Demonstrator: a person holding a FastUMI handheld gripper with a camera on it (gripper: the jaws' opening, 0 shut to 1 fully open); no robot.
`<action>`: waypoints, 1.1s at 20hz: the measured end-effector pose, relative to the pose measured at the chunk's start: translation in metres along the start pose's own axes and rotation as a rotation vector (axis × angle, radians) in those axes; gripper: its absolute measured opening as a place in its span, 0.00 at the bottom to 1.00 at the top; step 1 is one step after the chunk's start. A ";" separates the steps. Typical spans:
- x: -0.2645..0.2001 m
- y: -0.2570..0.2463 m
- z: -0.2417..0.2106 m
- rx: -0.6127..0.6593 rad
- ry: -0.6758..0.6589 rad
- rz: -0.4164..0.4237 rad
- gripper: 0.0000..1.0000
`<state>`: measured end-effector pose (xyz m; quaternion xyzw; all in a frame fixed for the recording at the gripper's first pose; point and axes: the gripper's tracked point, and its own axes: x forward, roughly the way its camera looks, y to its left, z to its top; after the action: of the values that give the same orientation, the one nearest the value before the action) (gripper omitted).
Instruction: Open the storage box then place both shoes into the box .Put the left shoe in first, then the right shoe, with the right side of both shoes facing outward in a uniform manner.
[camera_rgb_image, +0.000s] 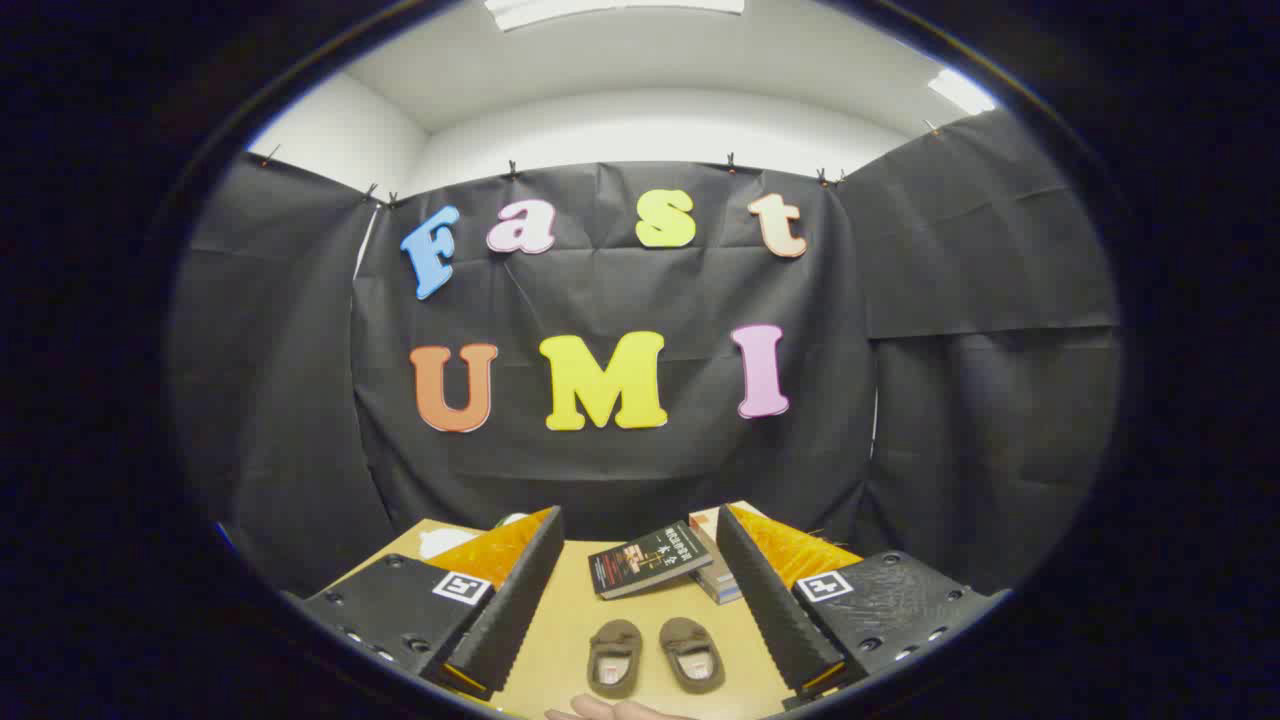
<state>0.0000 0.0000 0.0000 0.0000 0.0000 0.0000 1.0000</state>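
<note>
My gripper (640, 600) stands open above the wooden table (560, 620), its two black ridged fingers (515, 600) spread wide with nothing between them. Between and just ahead of the fingers lie two small brown shoes side by side, toes pointing away: the left shoe (614, 657) and the right shoe (692, 654). Both rest flat on the table, apart from the fingers.
A dark book (650, 558) lies beyond the shoes, with a stack of books (718, 575) next to it by the right finger. A white object (447, 541) peeks out behind the left finger. A hand (610, 710) shows at the table's near edge.
</note>
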 end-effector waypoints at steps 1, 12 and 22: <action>0.002 0.000 -0.001 -0.002 0.004 0.002 0.95; 0.021 -0.025 -0.012 -0.013 0.016 -0.023 0.95; 0.071 0.056 -0.100 -0.019 0.191 0.202 0.96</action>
<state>0.0707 0.0560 -0.1002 -0.0094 0.0951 0.1005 0.9903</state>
